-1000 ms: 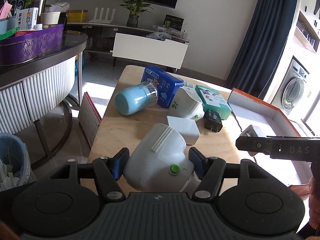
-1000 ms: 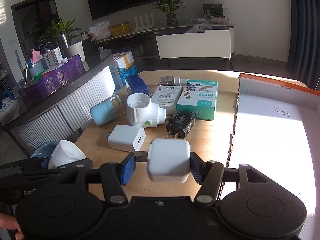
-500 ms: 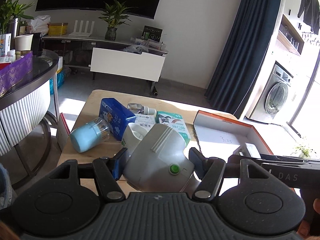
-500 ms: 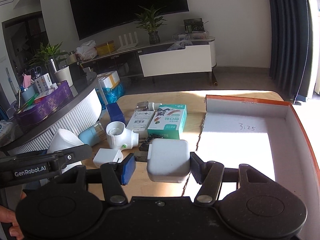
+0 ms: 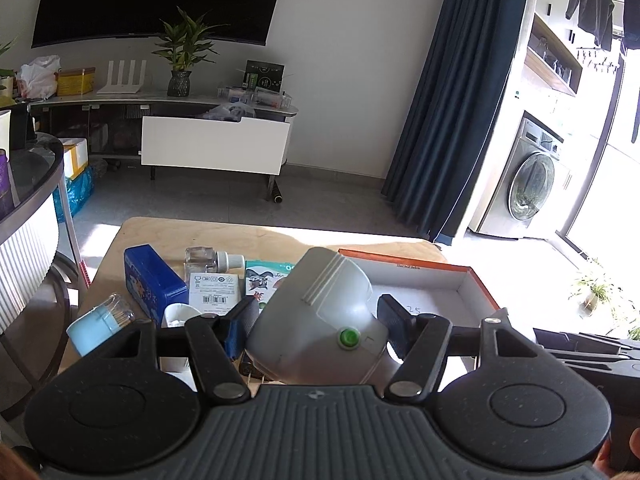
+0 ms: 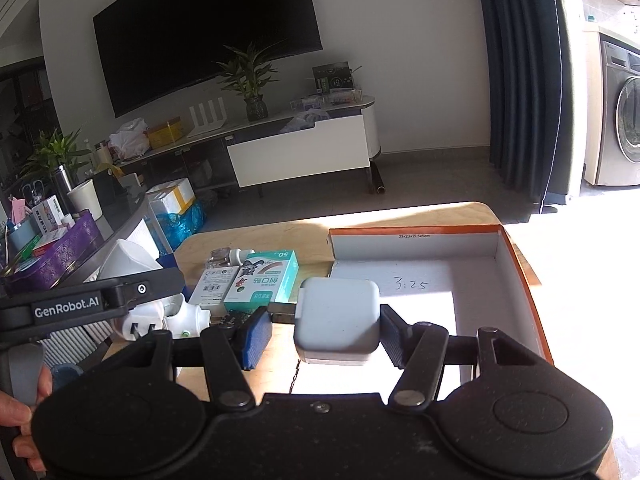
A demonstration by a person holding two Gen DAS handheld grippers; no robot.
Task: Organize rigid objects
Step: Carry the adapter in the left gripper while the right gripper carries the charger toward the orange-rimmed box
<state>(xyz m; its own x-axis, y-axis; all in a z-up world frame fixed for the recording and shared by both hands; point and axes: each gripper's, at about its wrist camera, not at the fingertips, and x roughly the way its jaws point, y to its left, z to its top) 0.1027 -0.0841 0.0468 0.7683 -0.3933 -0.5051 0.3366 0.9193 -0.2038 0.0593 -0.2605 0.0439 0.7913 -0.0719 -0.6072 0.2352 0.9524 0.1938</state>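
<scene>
My left gripper [image 5: 319,324] is shut on a white plug-in device [image 5: 332,280] with a green button, held in the air above the wooden table [image 5: 168,232]. My right gripper [image 6: 325,338] is shut on a white square charger [image 6: 338,312], which hangs at the near left corner of a shallow white box with an orange rim [image 6: 516,264]. The box interior shows only handwritten numbers. On the table to the left lie a teal carton [image 6: 264,280], a white barcode box [image 5: 212,294], a glass bottle [image 5: 208,258], a blue box [image 5: 152,280], a light blue jar [image 5: 98,326] and another white plug device [image 6: 180,316].
A round dark table [image 6: 120,216] with a purple box [image 6: 52,264] stands at the left. A white TV console [image 5: 216,152] lines the far wall. A dark curtain [image 5: 448,120] and a washing machine [image 5: 528,184] are at the right. A hand [image 6: 16,420] grips the left handle.
Both grippers have risen and swung to the right with their objects held. The orange-rimmed box has come in front of them and the table clutter has slid left.
</scene>
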